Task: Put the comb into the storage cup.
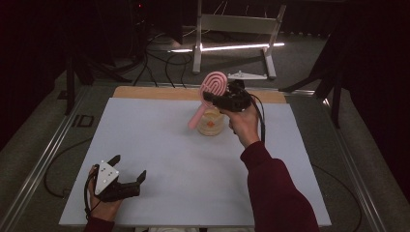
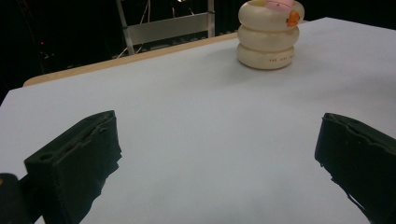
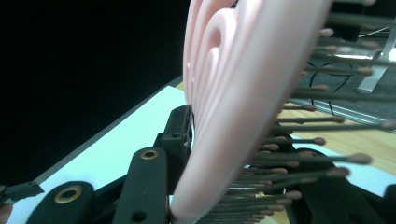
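We see a white table from above, with a person's two forearms entering from the near edge; the right gripper, raised over the far centre of the table, has its jaws pinched on the head of a pink hairbrush; in the right gripper view the brush head sits clamped between the black jaws, its dark bristles pointing to that view's right; the brush handle slants down toward a cream ribbed holder standing at far centre, and we cannot tell whether the handle tip touches it; the left gripper rests at the near left corner, jaws spread wide with nothing between them; in its own view the holder stands far ahead.
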Tool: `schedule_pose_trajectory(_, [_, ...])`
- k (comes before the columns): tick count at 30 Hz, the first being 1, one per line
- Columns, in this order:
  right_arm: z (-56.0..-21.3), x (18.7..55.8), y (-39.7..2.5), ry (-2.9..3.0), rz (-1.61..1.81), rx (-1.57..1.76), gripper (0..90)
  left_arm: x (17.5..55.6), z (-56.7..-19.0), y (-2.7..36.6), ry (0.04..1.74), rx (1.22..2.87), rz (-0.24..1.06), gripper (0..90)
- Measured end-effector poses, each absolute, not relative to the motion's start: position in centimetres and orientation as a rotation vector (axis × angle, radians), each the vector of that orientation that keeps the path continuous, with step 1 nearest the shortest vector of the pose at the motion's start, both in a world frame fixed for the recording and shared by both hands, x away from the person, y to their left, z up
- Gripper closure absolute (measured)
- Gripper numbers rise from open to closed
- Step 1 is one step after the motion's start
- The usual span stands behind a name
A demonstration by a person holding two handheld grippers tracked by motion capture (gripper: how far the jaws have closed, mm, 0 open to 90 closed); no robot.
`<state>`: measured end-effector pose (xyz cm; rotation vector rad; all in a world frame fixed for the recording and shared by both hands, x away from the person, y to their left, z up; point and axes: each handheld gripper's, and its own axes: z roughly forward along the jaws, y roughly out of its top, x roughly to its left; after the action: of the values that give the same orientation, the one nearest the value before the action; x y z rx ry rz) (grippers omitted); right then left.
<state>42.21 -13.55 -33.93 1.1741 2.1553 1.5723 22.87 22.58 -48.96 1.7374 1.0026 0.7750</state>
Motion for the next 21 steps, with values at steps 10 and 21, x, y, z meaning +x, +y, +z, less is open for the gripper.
schedule_pose_trajectory(10, [-33.7, 43.1, -14.3, 2.117, 1.568, 1.208, 63.0, 22.9, -49.0, 22.6, 1.003, 1.738, 0.77, 0.9])
schedule_pose_trajectory(21, [-33.2, 43.7, -14.9, 2.083, 1.592, 1.233, 63.0, 22.9, -49.0, 22.6, 1.003, 1.737, 0.77, 0.9])
